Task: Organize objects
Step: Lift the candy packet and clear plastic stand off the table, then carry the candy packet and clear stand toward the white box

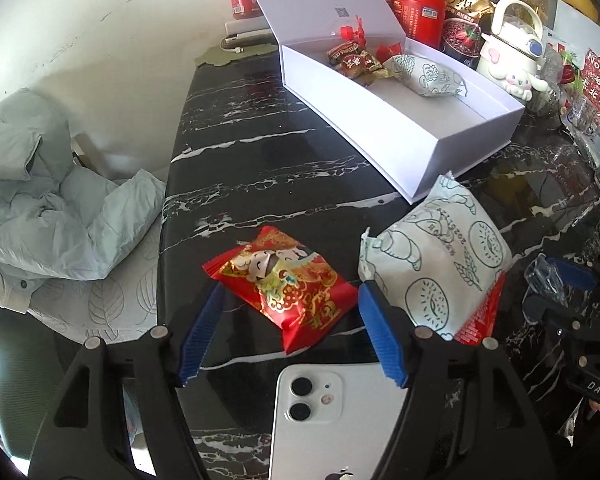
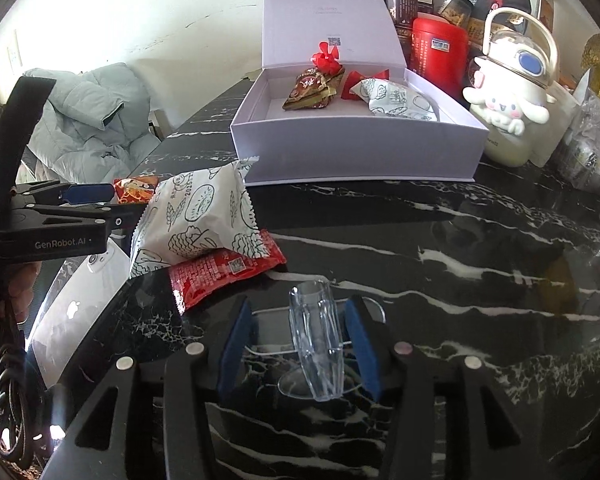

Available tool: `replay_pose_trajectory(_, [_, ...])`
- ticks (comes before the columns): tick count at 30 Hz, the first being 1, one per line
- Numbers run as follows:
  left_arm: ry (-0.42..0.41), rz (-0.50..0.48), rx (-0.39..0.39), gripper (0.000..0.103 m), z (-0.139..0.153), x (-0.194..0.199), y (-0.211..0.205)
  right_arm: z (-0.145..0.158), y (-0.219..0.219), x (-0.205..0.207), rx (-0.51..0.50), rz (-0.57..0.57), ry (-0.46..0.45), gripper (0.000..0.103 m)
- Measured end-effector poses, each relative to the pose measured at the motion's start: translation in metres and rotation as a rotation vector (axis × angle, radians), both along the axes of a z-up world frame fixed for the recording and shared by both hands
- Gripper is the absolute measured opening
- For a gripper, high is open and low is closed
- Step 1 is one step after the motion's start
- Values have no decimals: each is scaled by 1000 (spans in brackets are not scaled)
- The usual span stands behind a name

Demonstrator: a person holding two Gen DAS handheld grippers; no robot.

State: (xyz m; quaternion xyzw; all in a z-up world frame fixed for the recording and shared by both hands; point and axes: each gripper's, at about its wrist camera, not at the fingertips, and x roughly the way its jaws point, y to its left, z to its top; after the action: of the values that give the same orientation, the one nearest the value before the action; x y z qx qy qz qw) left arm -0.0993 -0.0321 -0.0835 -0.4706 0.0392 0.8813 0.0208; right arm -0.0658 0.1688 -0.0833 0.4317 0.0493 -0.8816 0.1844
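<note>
My left gripper (image 1: 290, 300) stands open over the black marble table (image 1: 260, 160), and a red patterned snack packet (image 1: 288, 280) lies between its blue pads (image 1: 204, 332) without being squeezed. Just right of it a white bread packet (image 1: 436, 264) rests on another red packet (image 1: 480, 320). In the right wrist view my right gripper (image 2: 300, 320) is open, with a clear plastic glass (image 2: 316, 344) lying on its side between the pads. The left gripper (image 2: 112, 200) shows at that view's left edge. The open white box (image 2: 360, 152) at the back holds candies (image 2: 312, 88) and a white packet (image 2: 400, 100).
A white phone (image 1: 332, 420) lies face down under the left gripper. Jars, a red tin (image 2: 440, 56) and a white character kettle (image 2: 508, 112) crowd the back right beside the box. A grey padded jacket (image 1: 40, 200) lies off the table's left edge.
</note>
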Motion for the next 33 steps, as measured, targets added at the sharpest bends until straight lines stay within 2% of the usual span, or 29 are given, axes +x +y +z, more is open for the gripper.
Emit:
replay_pose_trajectory(5, [-7,-19,10,78,-8,-9,0,-1,-1,3,25,-7,15,60])
replay_pose_trajectory(9, [-19,-34,66,78,-14,-13,-2,-2,-2,8,44,-5,39,64])
replay_pose_trajectory(11, [-9,-46,57,78,-15,-13,0,-2,-2,10,48,-5,48,64])
replay_pose_trajectory(13, [0,-45,61,70,-14,-12,0,-3,0,12,38,-13,53,64])
replay_pose_trajectory(14, [3,-46,61,59,-13,-12,0,-3,1,13,28,-17,53,63])
replay_pose_trajectory(15, [3,-45,62,53,-11,-12,0,-3,2,13,20,-24,50,61])
replay_pose_trajectory(16, [-1,-45,64,49,-11,-12,0,-2,4,13,19,-37,52,47])
replay_pose_trajectory(17, [-3,-49,61,47,-10,-12,1,-1,6,14,19,-44,56,29])
replay_pose_trajectory(18, [-3,-53,62,44,-10,-12,2,0,7,13,12,-42,53,26])
replay_pose_trajectory(24, [-6,-63,48,41,-6,-9,10,1,13,14,-7,-42,35,24])
replay_pose_trajectory(33, [51,-56,21,41,21,9,13,11,17,21,-31,-36,57,24])
